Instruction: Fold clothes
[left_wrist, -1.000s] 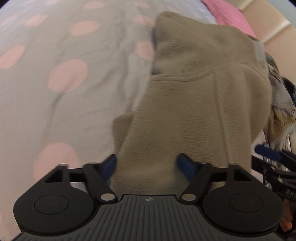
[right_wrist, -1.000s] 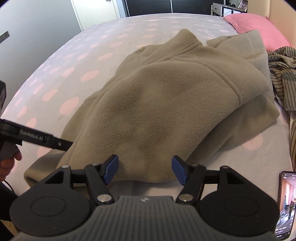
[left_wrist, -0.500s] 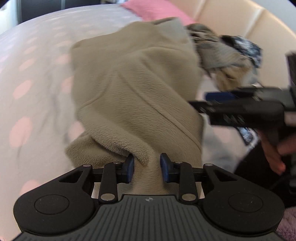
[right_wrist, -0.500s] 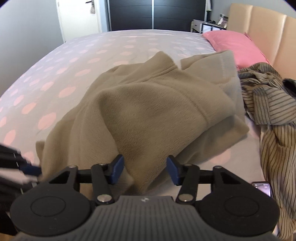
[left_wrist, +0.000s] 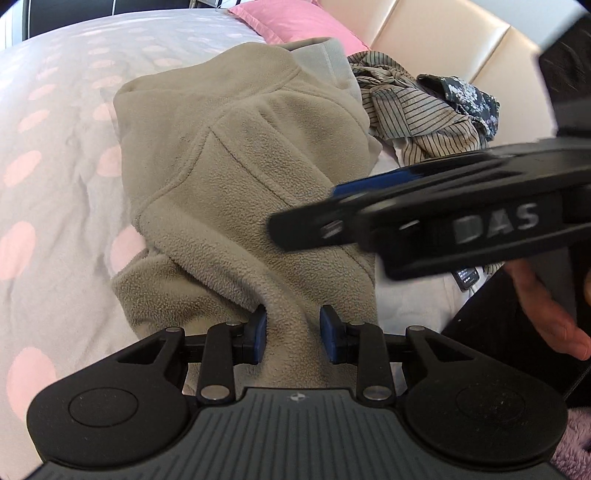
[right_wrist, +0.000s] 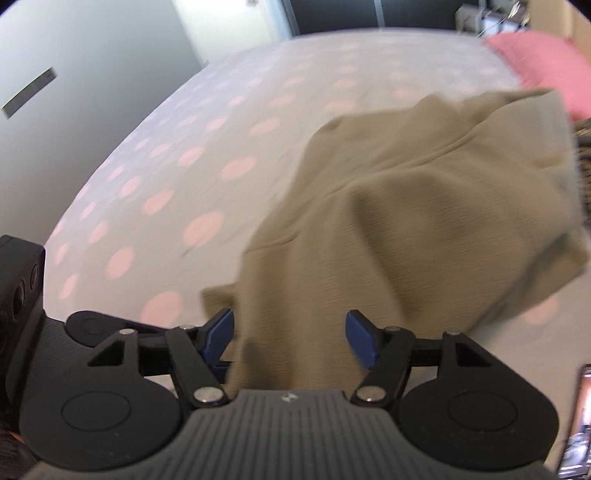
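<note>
A: Where is the fleece (left_wrist: 255, 155) right now?

B: Heaped on the dotted bedspread (left_wrist: 55, 147), running from between the left gripper (left_wrist: 293, 334)'s blue pads (left_wrist: 258, 332) out ahead of them toward the pink pillow (left_wrist: 295, 22). A bunched fold of it is pinched between those pads, so the left gripper is clamped on the fleece

A: And the right gripper (right_wrist: 291, 341)?

B: Its jaws are opening. Fleece (right_wrist: 424, 221) passes through the gap between the pads (right_wrist: 364, 341), but in the right wrist view there is clear space between cloth and the pad on the right, so I read it as released; the picture is blurred, so the contact at the other pad is hard to judge

A: How do the two grippers sit to each other?

B: From the left wrist view the right gripper (left_wrist: 340, 192) crosses over the fleece ahead and to the right of the left fingers, with a hand (left_wrist: 546, 306) behind it. From the right wrist view, the left gripper (right_wrist: 221, 354) lies just beside the right gripper's left finger

A: What else is around?

B: Ahead and to the right of the left fingers, a striped garment (left_wrist: 417, 110) lies crumpled against the fleece, with a dark patterned cloth (left_wrist: 469, 96) just past it by the padded headboard (left_wrist: 443, 48). A phone (left_wrist: 466, 276) lies on the bedspread under the right gripper
</note>
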